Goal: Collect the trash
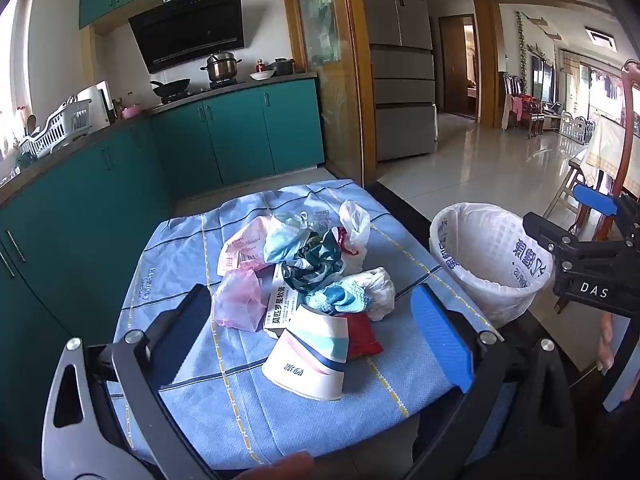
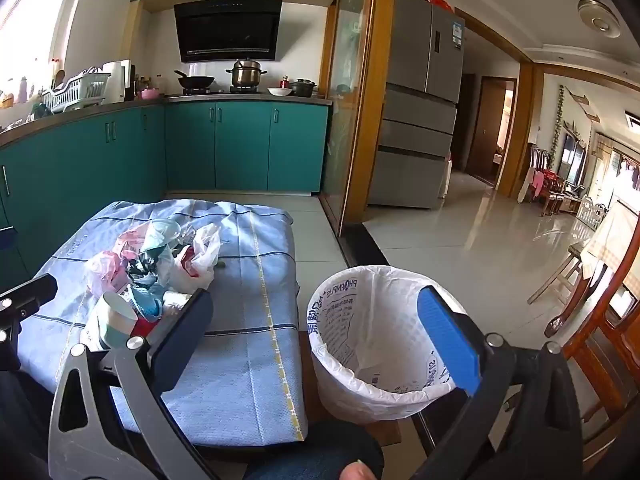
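Observation:
A pile of trash (image 1: 304, 264) lies on a small table under a blue checked cloth (image 1: 224, 400): crumpled plastic bags, wrappers, a white medicine box (image 1: 280, 308), a red packet (image 1: 362, 334) and a tipped paper cup (image 1: 310, 360). My left gripper (image 1: 316, 320) is open and empty, hovering just before the cup. A white-lined trash bin (image 2: 372, 344) stands right of the table. My right gripper (image 2: 320, 328) is open and empty, above the bin's near rim; it also shows in the left wrist view (image 1: 568, 224). The pile shows in the right wrist view (image 2: 156, 268).
Teal kitchen cabinets (image 1: 224, 136) run along the left and back, with a stove and pots on the counter. A glass partition and a grey fridge (image 1: 400, 60) stand behind. Wooden chairs (image 2: 600, 320) are at the right. Tiled floor (image 2: 460, 232) lies beyond the bin.

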A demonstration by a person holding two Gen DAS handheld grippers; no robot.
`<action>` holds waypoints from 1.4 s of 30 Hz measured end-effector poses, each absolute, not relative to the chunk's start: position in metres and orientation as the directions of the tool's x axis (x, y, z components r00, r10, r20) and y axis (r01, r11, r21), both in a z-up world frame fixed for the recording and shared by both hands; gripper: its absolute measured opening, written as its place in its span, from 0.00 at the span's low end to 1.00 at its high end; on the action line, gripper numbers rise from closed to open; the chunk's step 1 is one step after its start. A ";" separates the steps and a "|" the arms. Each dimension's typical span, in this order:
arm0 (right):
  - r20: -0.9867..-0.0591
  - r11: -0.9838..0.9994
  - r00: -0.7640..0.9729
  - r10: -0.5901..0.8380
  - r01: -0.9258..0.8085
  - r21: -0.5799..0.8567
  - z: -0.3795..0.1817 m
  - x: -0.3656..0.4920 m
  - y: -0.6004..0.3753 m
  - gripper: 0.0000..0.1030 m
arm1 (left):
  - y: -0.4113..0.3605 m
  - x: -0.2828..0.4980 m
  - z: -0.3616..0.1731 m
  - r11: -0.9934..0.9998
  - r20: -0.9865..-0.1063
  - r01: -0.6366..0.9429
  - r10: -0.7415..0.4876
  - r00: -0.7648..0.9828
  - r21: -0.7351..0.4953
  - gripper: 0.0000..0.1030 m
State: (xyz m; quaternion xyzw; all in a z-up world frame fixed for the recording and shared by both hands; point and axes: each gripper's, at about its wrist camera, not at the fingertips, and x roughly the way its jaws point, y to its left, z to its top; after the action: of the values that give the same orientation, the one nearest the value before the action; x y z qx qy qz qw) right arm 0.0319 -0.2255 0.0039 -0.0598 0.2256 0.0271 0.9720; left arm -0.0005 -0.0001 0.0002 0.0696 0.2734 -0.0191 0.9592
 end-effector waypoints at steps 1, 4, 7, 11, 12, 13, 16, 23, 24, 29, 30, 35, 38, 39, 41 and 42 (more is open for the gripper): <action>-0.442 0.991 0.896 0.024 -0.078 -0.104 0.004 0.032 -0.225 0.97 | 0.000 0.000 0.000 0.989 -0.531 0.075 0.002 0.847 0.125 0.97; -0.447 0.991 0.894 0.024 -0.079 -0.105 0.004 0.032 -0.224 0.97 | 0.000 0.000 0.000 0.989 -0.533 0.073 0.006 0.846 0.128 0.97; -0.454 0.992 0.891 0.028 -0.082 -0.101 0.004 0.034 -0.224 0.97 | 0.001 0.001 0.000 0.990 -0.538 0.070 0.007 0.843 0.122 0.97; -0.449 0.992 0.893 0.028 -0.081 -0.099 0.007 0.033 -0.224 0.97 | -0.001 0.002 -0.005 0.990 -0.540 0.073 0.004 0.841 0.120 0.97; -0.448 0.992 0.894 0.027 -0.080 -0.099 0.009 0.032 -0.224 0.97 | -0.001 0.002 -0.005 0.990 -0.540 0.072 0.004 0.842 0.119 0.97; -0.451 0.992 0.892 0.027 -0.081 -0.101 0.003 0.037 -0.221 0.97 | -0.001 0.002 -0.006 0.990 -0.539 0.071 0.004 0.842 0.119 0.97; -0.449 0.992 0.893 0.027 -0.080 -0.100 0.003 0.035 -0.221 0.97 | -0.001 -0.001 -0.002 0.990 -0.539 0.072 0.003 0.842 0.118 0.97; -0.452 0.991 0.892 0.025 -0.081 -0.104 0.007 0.036 -0.221 0.97 | -0.001 0.000 -0.002 0.990 -0.540 0.074 0.002 0.841 0.119 0.97; -0.453 0.991 0.891 0.026 -0.081 -0.103 0.007 0.036 -0.221 0.97 | -0.001 0.000 -0.002 0.990 -0.540 0.073 0.003 0.842 0.119 0.97; -0.453 0.991 0.891 0.026 -0.084 -0.108 0.009 0.036 -0.221 0.97 | 0.001 0.001 -0.002 0.991 -0.542 0.073 0.002 0.840 0.116 0.97; -0.453 0.991 0.891 0.026 -0.084 -0.109 0.009 0.036 -0.221 0.97 | 0.001 0.001 -0.003 0.991 -0.543 0.072 0.002 0.840 0.115 0.97; -0.453 0.990 0.891 0.025 -0.083 -0.109 0.009 0.036 -0.220 0.97 | -0.002 0.002 -0.004 0.990 -0.545 0.076 -0.001 0.838 0.115 0.97; -0.451 0.991 0.892 0.023 -0.081 -0.109 0.010 0.037 -0.222 0.97 | -0.005 0.001 -0.005 0.990 -0.547 0.077 -0.001 0.837 0.116 0.97; -0.451 0.991 0.892 0.022 -0.080 -0.110 0.011 0.037 -0.222 0.97 | -0.006 0.001 -0.006 0.990 -0.548 0.077 -0.001 0.836 0.116 0.97; -0.451 0.990 0.892 0.023 -0.082 -0.111 0.011 0.037 -0.221 0.97 | -0.001 0.006 -0.009 0.991 -0.551 0.083 -0.010 0.835 0.108 0.97; -0.452 0.990 0.892 0.023 -0.082 -0.112 0.011 0.037 -0.222 0.97 | -0.001 0.006 -0.010 0.991 -0.551 0.082 -0.010 0.835 0.107 0.97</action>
State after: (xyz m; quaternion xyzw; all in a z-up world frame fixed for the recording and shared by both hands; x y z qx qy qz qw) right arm 0.0371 -0.2215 0.0112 -0.0642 0.2309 0.0269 0.9705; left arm 0.0055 -0.0010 -0.0097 0.0633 0.2866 -0.0241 0.9557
